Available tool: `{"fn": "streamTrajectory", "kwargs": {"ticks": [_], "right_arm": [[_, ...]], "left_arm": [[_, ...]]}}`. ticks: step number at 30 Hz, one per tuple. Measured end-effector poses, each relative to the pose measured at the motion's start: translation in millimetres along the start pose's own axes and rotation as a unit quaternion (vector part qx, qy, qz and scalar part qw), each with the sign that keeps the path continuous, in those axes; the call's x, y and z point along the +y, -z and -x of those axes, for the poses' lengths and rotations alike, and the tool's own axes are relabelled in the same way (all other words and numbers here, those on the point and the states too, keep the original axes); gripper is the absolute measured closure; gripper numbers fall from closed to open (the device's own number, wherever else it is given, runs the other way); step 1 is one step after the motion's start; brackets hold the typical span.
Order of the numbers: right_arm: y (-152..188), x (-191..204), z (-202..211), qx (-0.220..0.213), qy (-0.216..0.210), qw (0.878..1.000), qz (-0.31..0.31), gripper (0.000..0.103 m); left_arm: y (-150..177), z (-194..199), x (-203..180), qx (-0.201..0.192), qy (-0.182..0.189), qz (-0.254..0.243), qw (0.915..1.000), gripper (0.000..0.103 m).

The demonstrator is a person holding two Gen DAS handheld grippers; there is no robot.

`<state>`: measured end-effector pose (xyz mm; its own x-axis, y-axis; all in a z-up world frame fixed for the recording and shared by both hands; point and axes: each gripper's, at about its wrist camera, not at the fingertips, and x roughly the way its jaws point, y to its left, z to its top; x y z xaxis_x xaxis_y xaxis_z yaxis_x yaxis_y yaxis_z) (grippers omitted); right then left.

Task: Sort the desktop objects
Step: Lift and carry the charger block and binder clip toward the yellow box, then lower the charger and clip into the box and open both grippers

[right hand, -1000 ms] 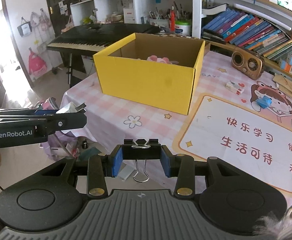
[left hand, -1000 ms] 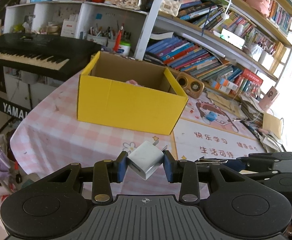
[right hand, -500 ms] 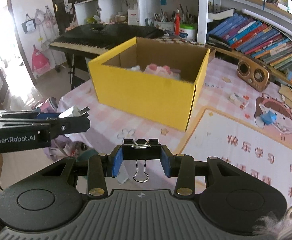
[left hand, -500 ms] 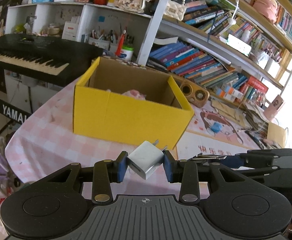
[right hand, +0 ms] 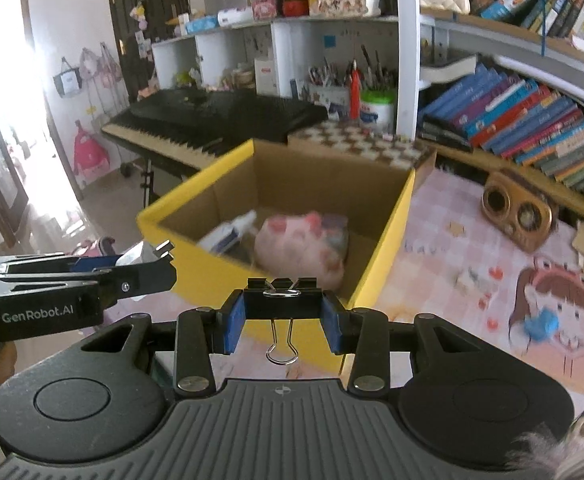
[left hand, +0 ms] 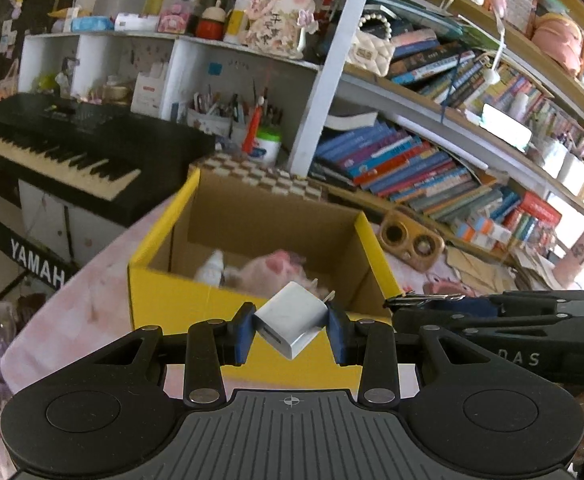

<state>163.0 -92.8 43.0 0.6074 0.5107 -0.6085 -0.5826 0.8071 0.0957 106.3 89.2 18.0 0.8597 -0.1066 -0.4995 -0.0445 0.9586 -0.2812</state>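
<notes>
My left gripper (left hand: 291, 334) is shut on a white plug charger (left hand: 288, 322), tilted, held in the air just before the near wall of the yellow cardboard box (left hand: 196, 300). My right gripper (right hand: 284, 322) is shut on a black binder clip (right hand: 283, 302) whose wire handle hangs down; it hovers by the near right corner of the yellow box (right hand: 388, 240). Inside the box lie a pink plush toy (right hand: 304, 246) and a small white bottle (right hand: 230, 232). Each gripper shows at the edge of the other's view.
The box stands on a pink checked tablecloth (right hand: 448, 236). A wooden speaker (right hand: 516, 212) and a cartoon desk mat (right hand: 548, 312) lie to the right. A black keyboard (left hand: 64, 148) stands left of the table. Crowded bookshelves (left hand: 432, 168) rise behind.
Both grippers have moved forward and up toward the yellow box, each keeping its object. The box now looms larger and its inside shows.
</notes>
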Motion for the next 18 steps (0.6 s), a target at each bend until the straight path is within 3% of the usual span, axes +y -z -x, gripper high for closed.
{"fn": "streamTrajectory", "kwargs": {"ticks": [10,18], "right_arm": [[-43.2,-39.5,-32.5,-0.033,0.007,0.999,0.022,0.066],[-69.1,-63.1,-64.3,-0.036,0.004,0.999,0.032,0.066]], "left_arm": [[-33.7,-51.2,-12.4,-0.001,-0.031,-0.032,0.9990,0.067],[-32.6,-102.4,-24.7,0.053,-0.036,-0.078,0.9949,0.067]]}}
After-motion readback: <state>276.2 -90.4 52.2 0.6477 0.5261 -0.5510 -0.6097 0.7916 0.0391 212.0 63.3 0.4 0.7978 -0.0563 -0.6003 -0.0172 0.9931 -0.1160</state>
